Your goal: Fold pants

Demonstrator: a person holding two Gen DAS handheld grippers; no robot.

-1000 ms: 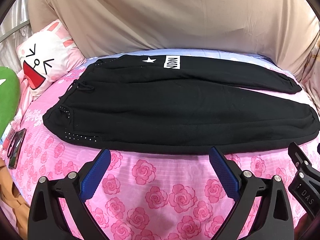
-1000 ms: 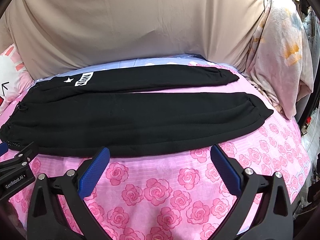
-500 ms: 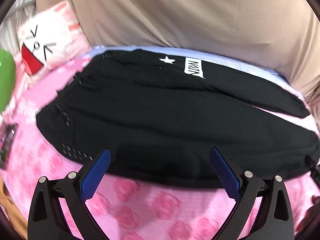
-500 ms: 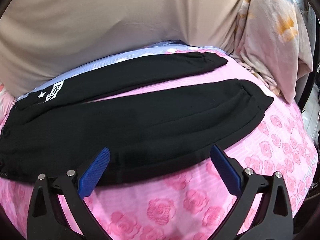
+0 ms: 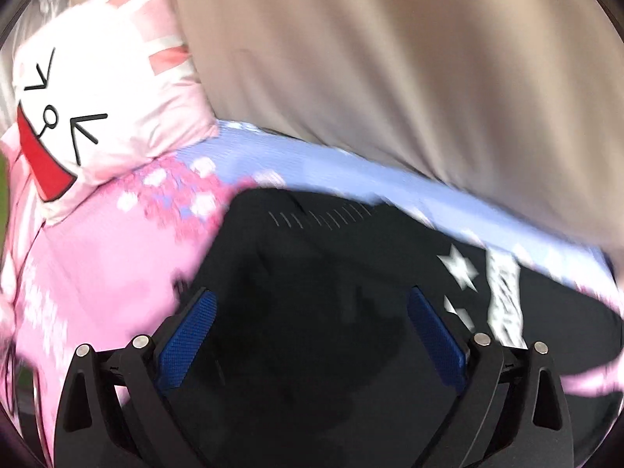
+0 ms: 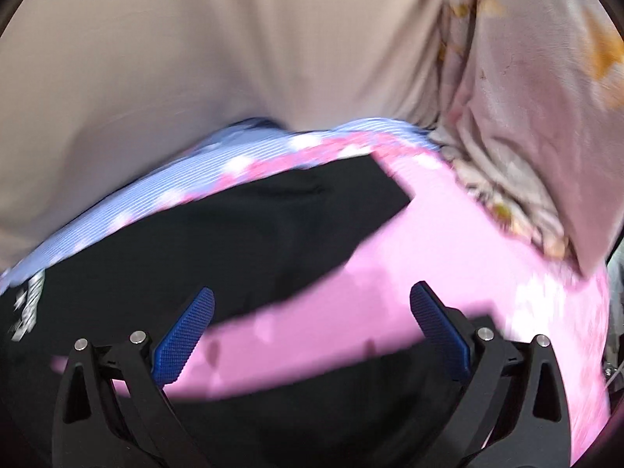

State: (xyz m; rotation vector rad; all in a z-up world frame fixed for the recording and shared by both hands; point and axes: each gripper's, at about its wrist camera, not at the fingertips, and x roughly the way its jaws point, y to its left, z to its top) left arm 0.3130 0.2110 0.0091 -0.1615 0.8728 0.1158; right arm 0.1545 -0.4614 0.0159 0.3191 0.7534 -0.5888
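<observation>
Black pants (image 5: 331, 273) with a white star and logo patch lie flat on a pink rose bedspread (image 5: 97, 273). My left gripper (image 5: 312, 331) is open, low over the waist end of the pants, holding nothing. In the right wrist view the far leg (image 6: 234, 234) ends in a cuff at the upper middle, and the near leg (image 6: 312, 409) lies under the gripper. My right gripper (image 6: 312, 327) is open and empty, above the pink strip between the two legs. Both views are motion-blurred.
A beige cloth (image 5: 390, 78) hangs behind the bed. A white and pink cartoon-face pillow (image 5: 97, 97) sits at the left. A pale floral blanket (image 6: 526, 136) is bunched at the right. A blue striped sheet band (image 6: 156, 195) runs along the far edge.
Both grippers have moved forward and down over the pants, the left toward the waist end, the right toward the leg ends. Both stay open.
</observation>
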